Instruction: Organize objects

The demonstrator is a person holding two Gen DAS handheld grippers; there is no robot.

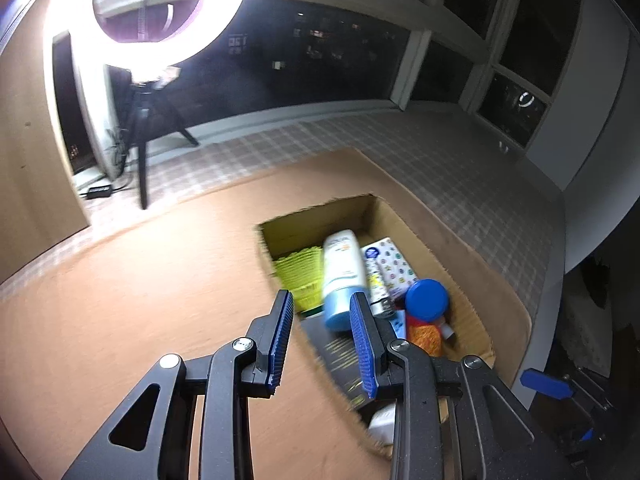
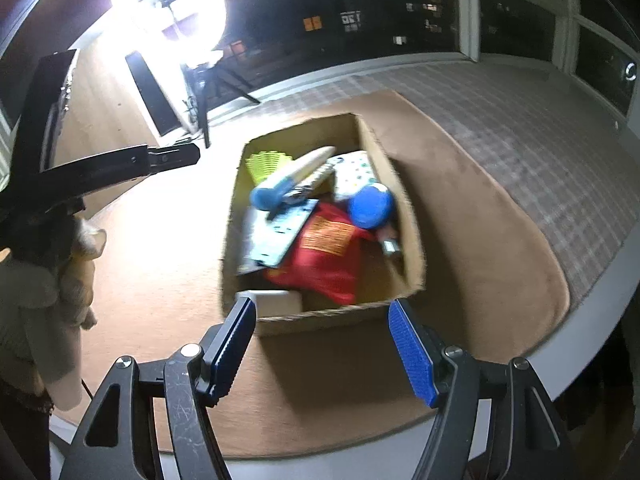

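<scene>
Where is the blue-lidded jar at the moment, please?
In both wrist views the blue-lidded jar sits inside the cardboard box, against its right wall, beside the red bag.

- Both views are being lit by a ring light [image 1: 160, 4] at upper left, its glare being blown out to white.
- The cardboard box [image 2: 400, 208] contents are being smeared by motion blur.
- Edges are being bent and darkened by fisheye distortion.
</scene>
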